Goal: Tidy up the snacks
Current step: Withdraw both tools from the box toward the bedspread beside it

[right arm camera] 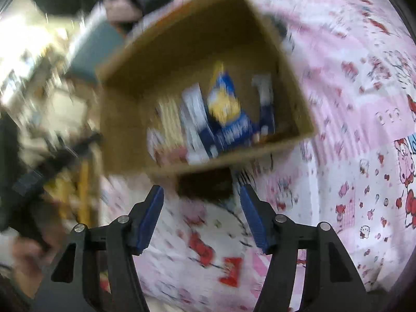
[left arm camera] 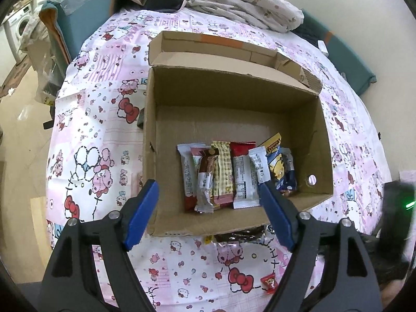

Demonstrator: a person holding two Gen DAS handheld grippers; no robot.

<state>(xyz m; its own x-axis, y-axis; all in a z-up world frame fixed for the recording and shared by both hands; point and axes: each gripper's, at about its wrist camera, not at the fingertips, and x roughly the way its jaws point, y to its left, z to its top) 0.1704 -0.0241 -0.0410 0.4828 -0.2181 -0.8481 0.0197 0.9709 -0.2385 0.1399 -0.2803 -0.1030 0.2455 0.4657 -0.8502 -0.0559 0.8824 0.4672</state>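
Open brown cardboard box (left arm camera: 234, 98) is sitting mid-bed on pink cartoon-print sheet (left arm camera: 104, 119), w/ row of foil snack packets (left arm camera: 228, 174) lying along its near wall. Left gripper (left arm camera: 208, 208) & right gripper (right arm camera: 201, 214) are both hovering wide open, holding nothing. Small red wrapped candy (left arm camera: 270, 284) is lying on sheet near bed's front edge.

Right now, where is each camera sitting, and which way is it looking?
Left wrist: sits on the left gripper, looking down into the cardboard box of snack packets; its open blue fingers show.
Right wrist: sits on the right gripper, looking down, blurred, at the box's near wall and a dark packet; open, empty fingers show.
Shared: box, snacks, pink cartoon cloth.
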